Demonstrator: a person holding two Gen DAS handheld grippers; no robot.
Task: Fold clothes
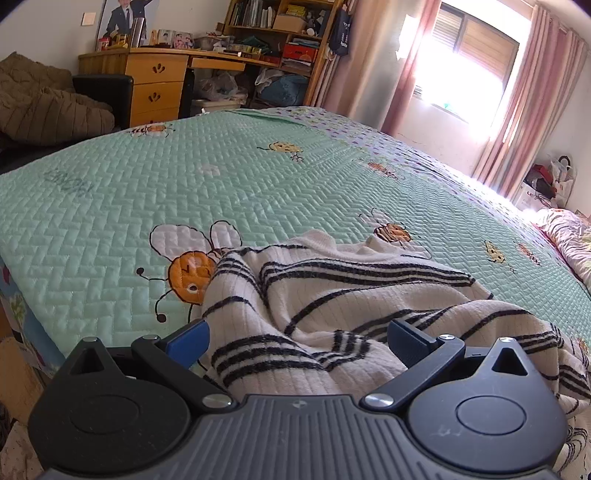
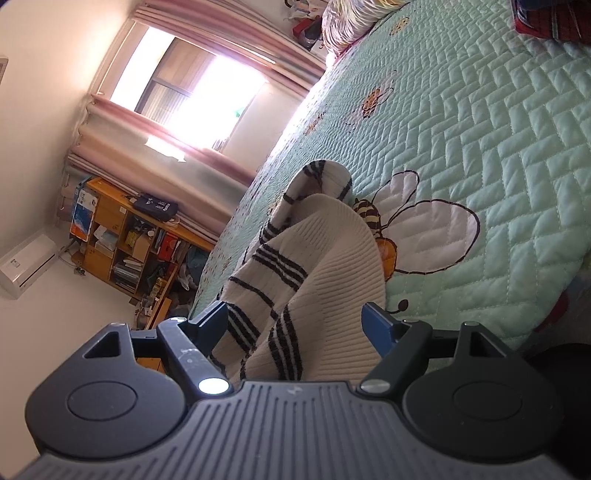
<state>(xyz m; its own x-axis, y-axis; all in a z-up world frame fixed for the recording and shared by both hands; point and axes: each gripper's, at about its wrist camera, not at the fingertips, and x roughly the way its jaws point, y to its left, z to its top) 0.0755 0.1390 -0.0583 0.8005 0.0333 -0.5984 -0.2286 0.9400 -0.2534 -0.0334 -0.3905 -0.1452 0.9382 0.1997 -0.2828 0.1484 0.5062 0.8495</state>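
The left tool (image 1: 297,338) has its blue-padded fingers (image 1: 192,341) standing wide apart, with a crumpled cream knitted sweater with black stripes (image 1: 332,295) bunched between them; the pads do not press the cloth. The right tool (image 2: 295,325) is likewise spread wide, and a ribbed fold of the same sweater (image 2: 332,251) rises between its fingers (image 2: 376,332) without being pinched.

The sweater lies on the near edge of the bed, on a mint-green quilted bedspread printed with cartoon bees (image 1: 184,177). A large orange bee print (image 1: 192,269) sits just beside the sweater and is partly covered by it. Nothing else lies on the bedspread near the sweater.

Beyond the far side of the bed stands a wooden desk with drawers (image 1: 155,85), and above it wooden shelves (image 1: 280,29) crammed with books, boxes and papers. A brown padded quilt (image 1: 48,107) is heaped beside the desk. A bright window with pink curtains (image 1: 517,110) is on the wall past the bed, and a pink floral blanket (image 1: 569,236) lies at the bed's far corner beneath it.

The sweater is rumpled, with loose ridges and bent stripes.
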